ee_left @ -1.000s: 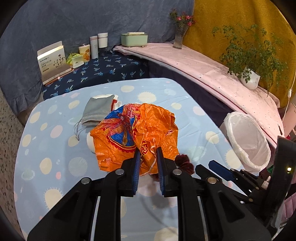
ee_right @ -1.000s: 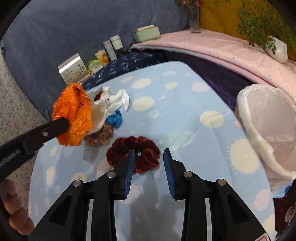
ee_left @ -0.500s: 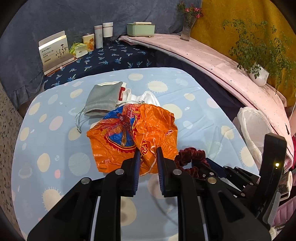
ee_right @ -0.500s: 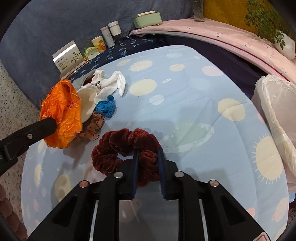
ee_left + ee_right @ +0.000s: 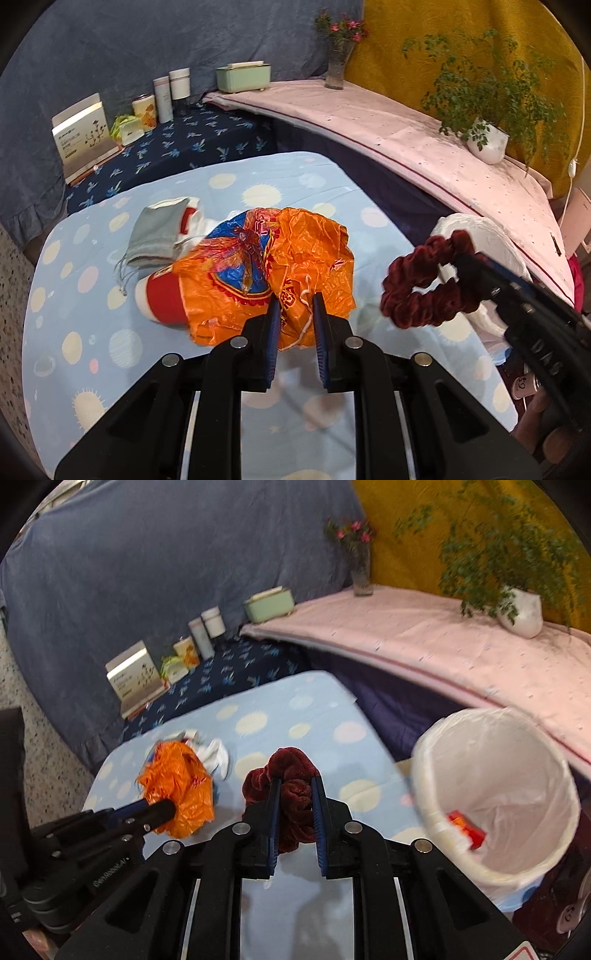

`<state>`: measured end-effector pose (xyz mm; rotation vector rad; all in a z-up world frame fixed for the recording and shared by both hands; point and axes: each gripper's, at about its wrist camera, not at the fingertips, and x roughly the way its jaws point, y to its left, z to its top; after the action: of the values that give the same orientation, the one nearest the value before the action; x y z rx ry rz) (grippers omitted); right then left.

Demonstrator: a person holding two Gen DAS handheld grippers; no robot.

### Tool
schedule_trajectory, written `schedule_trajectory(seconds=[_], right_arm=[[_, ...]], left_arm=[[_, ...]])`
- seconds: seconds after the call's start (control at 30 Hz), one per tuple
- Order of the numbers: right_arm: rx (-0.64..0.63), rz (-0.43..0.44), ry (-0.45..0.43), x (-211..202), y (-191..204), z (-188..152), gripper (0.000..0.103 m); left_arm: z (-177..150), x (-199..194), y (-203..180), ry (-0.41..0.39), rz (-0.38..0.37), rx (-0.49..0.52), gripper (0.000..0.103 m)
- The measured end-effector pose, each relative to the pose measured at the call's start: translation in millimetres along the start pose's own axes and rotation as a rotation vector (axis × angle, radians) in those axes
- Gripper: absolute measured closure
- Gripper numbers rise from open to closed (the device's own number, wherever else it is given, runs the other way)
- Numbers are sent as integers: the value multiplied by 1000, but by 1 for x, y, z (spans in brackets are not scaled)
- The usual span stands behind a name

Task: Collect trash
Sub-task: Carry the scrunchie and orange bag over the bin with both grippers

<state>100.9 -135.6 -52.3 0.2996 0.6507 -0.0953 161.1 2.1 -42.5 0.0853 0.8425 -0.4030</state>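
Right view blurred. Right gripper [image 5: 294, 805] pinches maroon scrunchie [image 5: 291, 797] left of the bin [image 5: 495, 871]; left gripper [image 5: 294, 321] clamps orange bag [image 5: 295, 266], covering a cup [image 5: 159, 302]. Dotted blue tablecloth [image 5: 92, 332].

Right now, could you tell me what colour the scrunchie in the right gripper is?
The scrunchie is dark burgundy red velvet, clearest in the right wrist view.
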Motion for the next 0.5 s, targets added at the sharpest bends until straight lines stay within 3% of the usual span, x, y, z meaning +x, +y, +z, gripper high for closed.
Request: schedule_trajectory(seconds=[0.5], right_arm=[[139,-140,-143,-74,-105,15,88]], left_arm=[[18,-2,-109,-30,-114,160,86]])
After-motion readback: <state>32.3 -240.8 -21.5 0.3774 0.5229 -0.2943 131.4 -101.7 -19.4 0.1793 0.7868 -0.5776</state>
